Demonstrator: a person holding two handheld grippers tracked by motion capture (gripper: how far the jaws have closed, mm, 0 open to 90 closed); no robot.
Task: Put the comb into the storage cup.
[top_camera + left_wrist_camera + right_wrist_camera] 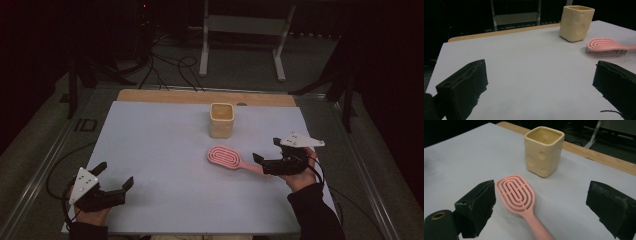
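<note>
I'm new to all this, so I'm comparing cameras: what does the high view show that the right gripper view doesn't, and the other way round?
High view alone: the person's hands, the left gripper open near the table's front left corner, floor cables and a white stand beyond. Right gripper view alone: the cup's dimpled sides and the bristles under the brush. Both: brush lying flat, cup upright behind it, right gripper open at the handle.

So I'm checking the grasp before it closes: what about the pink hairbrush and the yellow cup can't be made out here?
- Pink hairbrush handle end: cut off by the bottom edge in the right gripper view, covered by the right gripper in the high view.
- Its bristles: underneath the head, blurred in the left gripper view.
- Yellow cup contents: the inside is dim and its bottom hidden by its walls.
</note>
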